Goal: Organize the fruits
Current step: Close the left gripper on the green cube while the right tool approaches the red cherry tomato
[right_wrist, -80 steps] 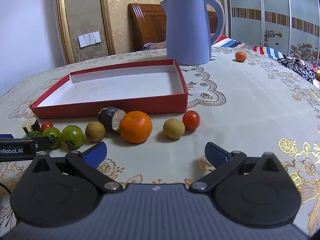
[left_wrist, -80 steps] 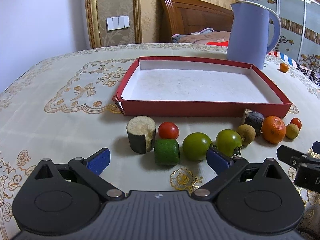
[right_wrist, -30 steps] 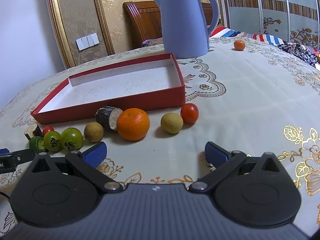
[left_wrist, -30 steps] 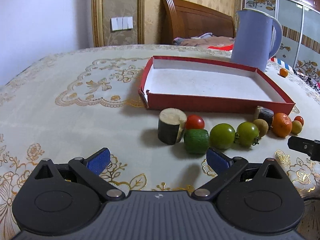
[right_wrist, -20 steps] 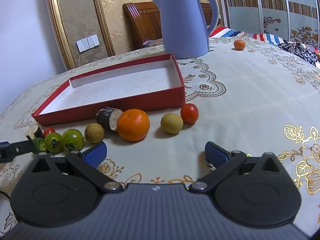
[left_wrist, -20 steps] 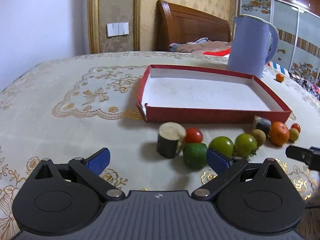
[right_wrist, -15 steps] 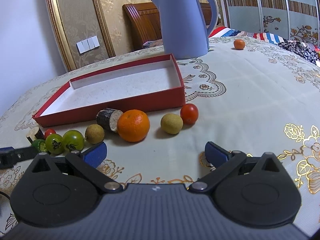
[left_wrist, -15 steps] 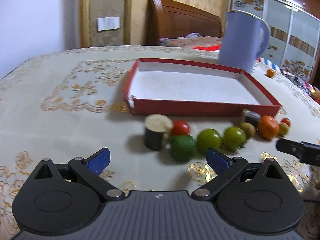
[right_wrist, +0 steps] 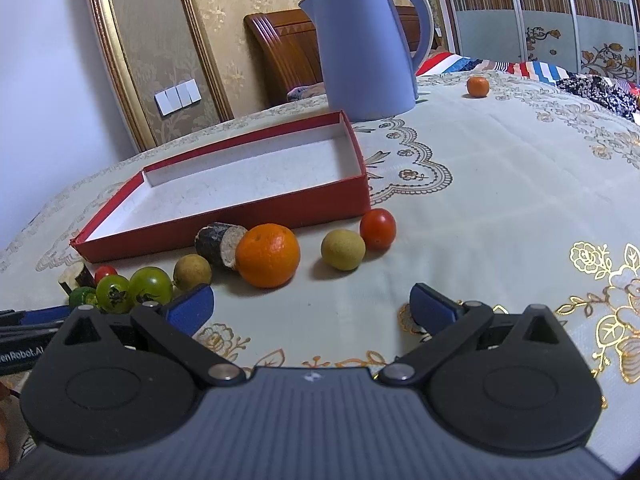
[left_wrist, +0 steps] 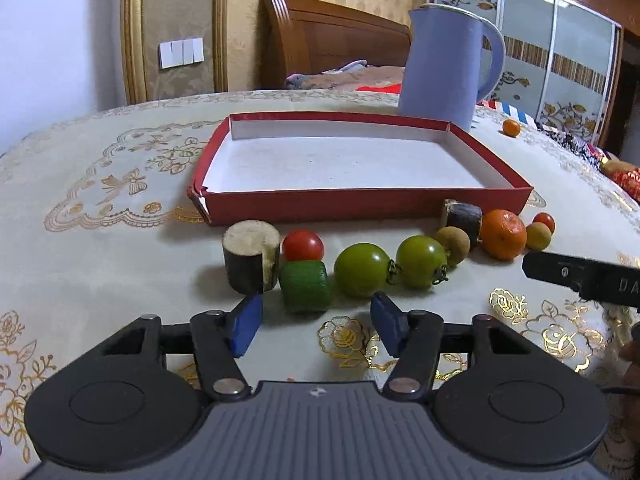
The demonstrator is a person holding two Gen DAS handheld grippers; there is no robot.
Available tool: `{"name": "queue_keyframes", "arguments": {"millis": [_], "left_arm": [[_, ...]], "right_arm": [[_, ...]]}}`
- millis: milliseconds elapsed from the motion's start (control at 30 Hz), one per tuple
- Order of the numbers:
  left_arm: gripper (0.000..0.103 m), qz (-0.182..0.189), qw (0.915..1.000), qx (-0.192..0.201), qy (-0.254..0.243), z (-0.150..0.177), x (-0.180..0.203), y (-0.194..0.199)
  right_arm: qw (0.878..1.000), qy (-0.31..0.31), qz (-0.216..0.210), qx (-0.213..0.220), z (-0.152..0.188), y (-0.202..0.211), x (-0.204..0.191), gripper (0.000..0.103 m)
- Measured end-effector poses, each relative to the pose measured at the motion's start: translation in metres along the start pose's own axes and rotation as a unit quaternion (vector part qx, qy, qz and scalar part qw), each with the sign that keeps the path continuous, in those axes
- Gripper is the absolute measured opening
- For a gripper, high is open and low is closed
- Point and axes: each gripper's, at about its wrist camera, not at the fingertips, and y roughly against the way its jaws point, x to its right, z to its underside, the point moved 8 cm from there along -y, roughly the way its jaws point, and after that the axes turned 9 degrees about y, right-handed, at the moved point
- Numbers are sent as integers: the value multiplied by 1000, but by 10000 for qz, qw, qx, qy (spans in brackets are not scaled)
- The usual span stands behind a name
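The fruits are lying in a row on the bench (left_wrist: 100, 248) just in front of the red tray (left_wrist: 360, 204), where the left gripper (left_wrist: 316, 322) is hovering open just short of the green block (left_wrist: 306, 286) while the right gripper (right_wrist: 312, 308) is hovering open near the orange (right_wrist: 267, 255).

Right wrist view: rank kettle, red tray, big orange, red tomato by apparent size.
1. red tray
2. kettle, fairly close to the tray
3. big orange
4. red tomato

Both wrist views low, facing tray (left_wrist: 360, 206)
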Motion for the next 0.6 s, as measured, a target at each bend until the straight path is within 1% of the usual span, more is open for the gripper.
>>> {"name": "queue_keyframes", "arguments": {"millis": [67, 133, 233, 333, 400, 433, 500, 600], "left_arm": [[59, 35, 10000, 34, 85, -2, -1, 0], [59, 110, 9999, 19, 70, -3, 1, -1], [59, 44, 10000, 25, -16, -5, 4, -7], [59, 88, 10000, 37, -15, -5, 4, -9], [57, 148, 9999, 59, 65, -6, 2, -8], [55, 172, 9998, 70, 97, -6, 1, -8], [42, 222, 9996, 104, 139, -6, -1, -6], [29, 170, 9994, 148, 266, -7, -8, -7]], "right_arm": [[10000, -19, -14, 9, 0, 0, 0, 103], [10000, -35, -26, 19, 0, 0, 1, 103], [10000, -42, -31, 23, 0, 0, 1, 103], [10000, -61, -47, 33, 0, 1, 2, 103], [10000, -55, -42, 30, 0, 0, 2, 103], [10000, -60, -46, 35, 0, 1, 2, 103], [9999, -79, -69, 50, 0, 1, 3, 103], [9998, -105, -163, 60, 0, 3, 4, 103]]}}
